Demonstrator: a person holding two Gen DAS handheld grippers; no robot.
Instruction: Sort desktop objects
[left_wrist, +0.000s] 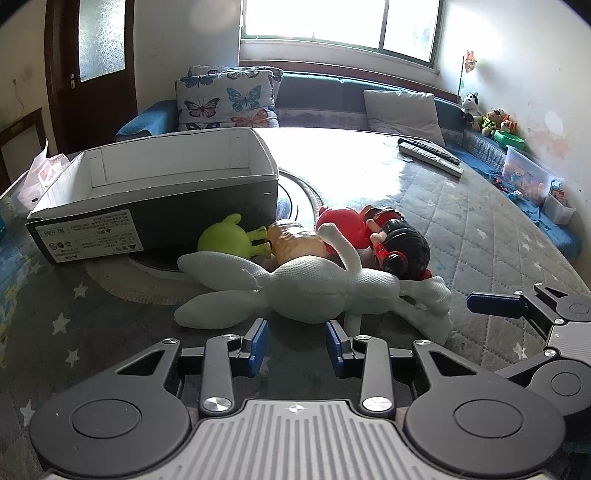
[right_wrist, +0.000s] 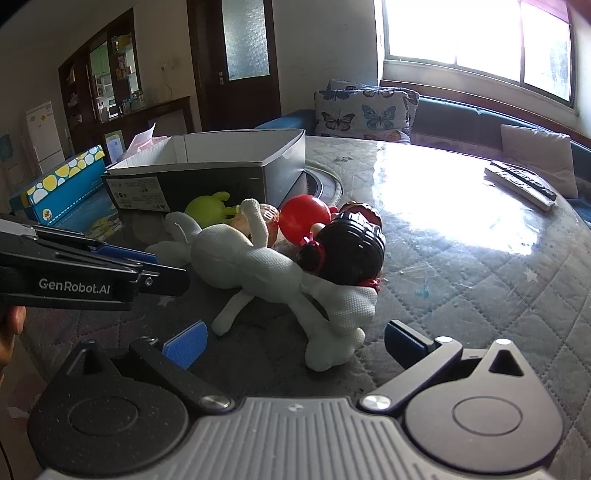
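A white plush rabbit (left_wrist: 306, 291) lies on the quilted table in front of a pile of toys: a green figure (left_wrist: 225, 240), a tan toy (left_wrist: 295, 240), a red round toy (left_wrist: 340, 225) and a black-haired doll (left_wrist: 402, 243). Behind them stands an empty black shoebox (left_wrist: 155, 206) with a white inside. My left gripper (left_wrist: 295, 334) is open, its blue pads just short of the rabbit's body with nothing between them. My right gripper (right_wrist: 295, 345) is wide open, and the rabbit's leg (right_wrist: 328, 350) lies between its fingers without touching them. The left gripper (right_wrist: 162, 266) reaches in from the left.
The shoebox rests partly on a round turntable (left_wrist: 295, 199). Remote controls (left_wrist: 432, 153) lie at the far right of the table. A blue dotted box (right_wrist: 62, 188) stands left of the shoebox. A sofa with cushions (left_wrist: 229, 99) runs behind the table.
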